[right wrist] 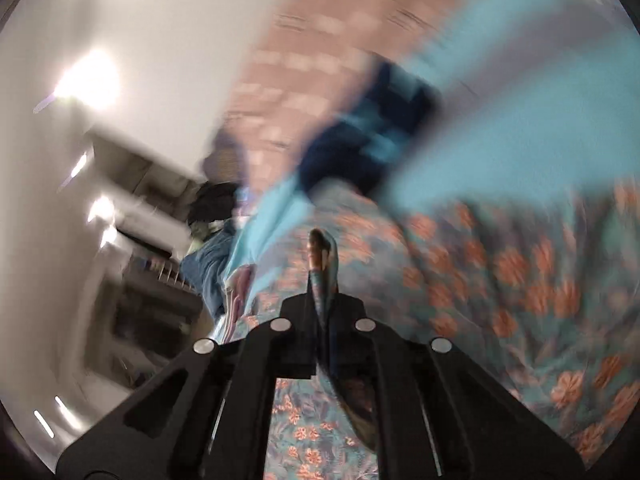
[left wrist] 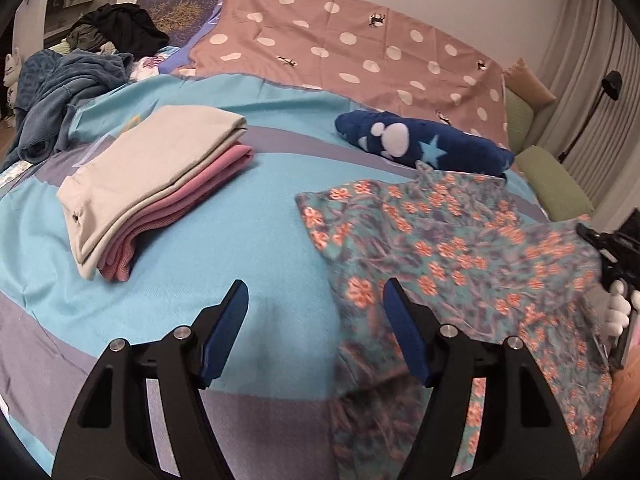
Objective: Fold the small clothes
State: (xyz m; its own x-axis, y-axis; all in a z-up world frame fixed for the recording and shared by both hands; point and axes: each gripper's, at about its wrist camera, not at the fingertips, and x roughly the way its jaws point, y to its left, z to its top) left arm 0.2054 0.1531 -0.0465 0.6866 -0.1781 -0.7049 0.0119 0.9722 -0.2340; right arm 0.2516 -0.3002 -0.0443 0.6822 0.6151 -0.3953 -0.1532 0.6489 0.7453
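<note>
Right fingers (right wrist: 322, 276) pinch the motion-blurred floral garment (right wrist: 520, 280); left fingers (left wrist: 316, 300) stand apart, empty.

soft matt floral cloth garment (left wrist: 460, 248), fuzzy navy fleece (left wrist: 424, 142), smooth folded cotton stack (left wrist: 152, 184), matt black plastic left gripper (left wrist: 314, 312) with blue rubbery pads (left wrist: 224, 332)

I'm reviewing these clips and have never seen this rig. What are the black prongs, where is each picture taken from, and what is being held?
The prongs belong to hand-held grippers, one per hand, each carrying a camera looking along its fingers. The sharp picture is from the left gripper, open and empty above the bed's blue cover. On the bed lie a folded beige and pink stack, a dark blue fleece and a floral garment. The blurred picture is from the right gripper, shut on a fold of that garment.
</note>
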